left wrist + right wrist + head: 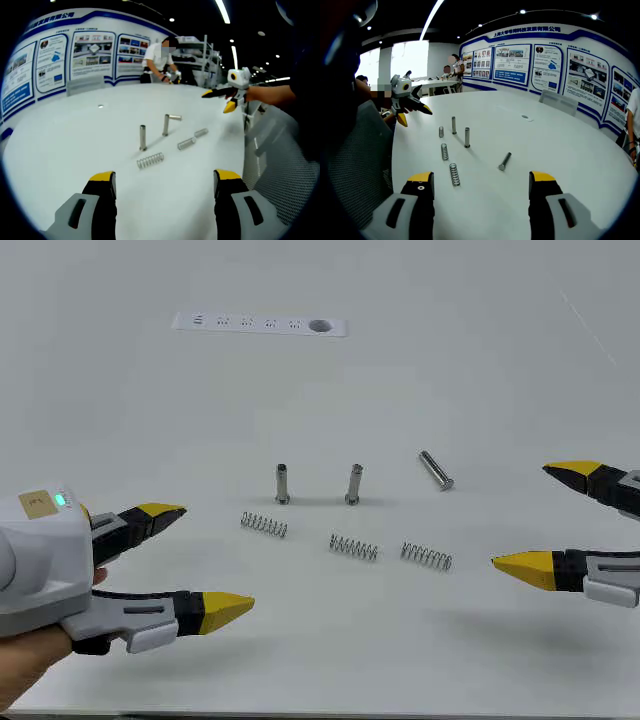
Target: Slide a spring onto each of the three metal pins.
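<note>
Left gripper [219, 557], right gripper [519, 516]: jaws wide, empty. Nudge the toppled silver metal pin [504, 161] beyond your right jaws and it likely rolls.

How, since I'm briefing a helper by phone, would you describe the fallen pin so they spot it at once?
On the white workbench, look just behind the row of three springs. Take the pin at the end nearest the right gripper. Its two neighbours stand upright; this one lies on its side.
</note>
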Tool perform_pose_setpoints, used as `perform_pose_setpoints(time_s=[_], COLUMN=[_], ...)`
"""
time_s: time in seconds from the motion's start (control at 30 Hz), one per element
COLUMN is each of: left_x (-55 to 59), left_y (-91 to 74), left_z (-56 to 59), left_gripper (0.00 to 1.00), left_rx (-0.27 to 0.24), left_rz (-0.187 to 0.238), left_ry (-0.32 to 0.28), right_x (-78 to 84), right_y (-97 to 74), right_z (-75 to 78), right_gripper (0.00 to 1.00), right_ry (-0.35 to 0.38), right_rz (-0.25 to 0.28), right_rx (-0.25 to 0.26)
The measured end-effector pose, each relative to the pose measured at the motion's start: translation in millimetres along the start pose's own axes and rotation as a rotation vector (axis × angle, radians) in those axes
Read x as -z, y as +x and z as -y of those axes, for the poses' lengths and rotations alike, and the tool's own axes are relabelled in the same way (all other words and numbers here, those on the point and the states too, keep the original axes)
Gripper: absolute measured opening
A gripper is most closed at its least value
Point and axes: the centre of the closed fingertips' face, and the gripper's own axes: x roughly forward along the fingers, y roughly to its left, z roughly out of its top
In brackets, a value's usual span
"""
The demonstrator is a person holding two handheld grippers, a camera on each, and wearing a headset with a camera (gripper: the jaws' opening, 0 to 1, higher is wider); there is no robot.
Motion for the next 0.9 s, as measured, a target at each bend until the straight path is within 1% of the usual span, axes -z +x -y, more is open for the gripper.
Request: perform_pose_setpoints(time_s=[0.33,0.9], left_x=[-3.5,-1.2], left_y=[1.3,0.2], left_z=[-0.6,0.6], left_gripper=[0.81,0.81], left_rx=[0.005,0.009], left_rz=[0.003,0.000], left_ry=[0.004,0.005], right_x=[2.1,2.7], right_y=[-1.5,-1.0], right_z=[0.4,5.0], right_gripper=[0.78,0.75], right_ry=[0.012,0.030], right_rz=[-0.009,-0.016], right_rx=[0.005,0.024])
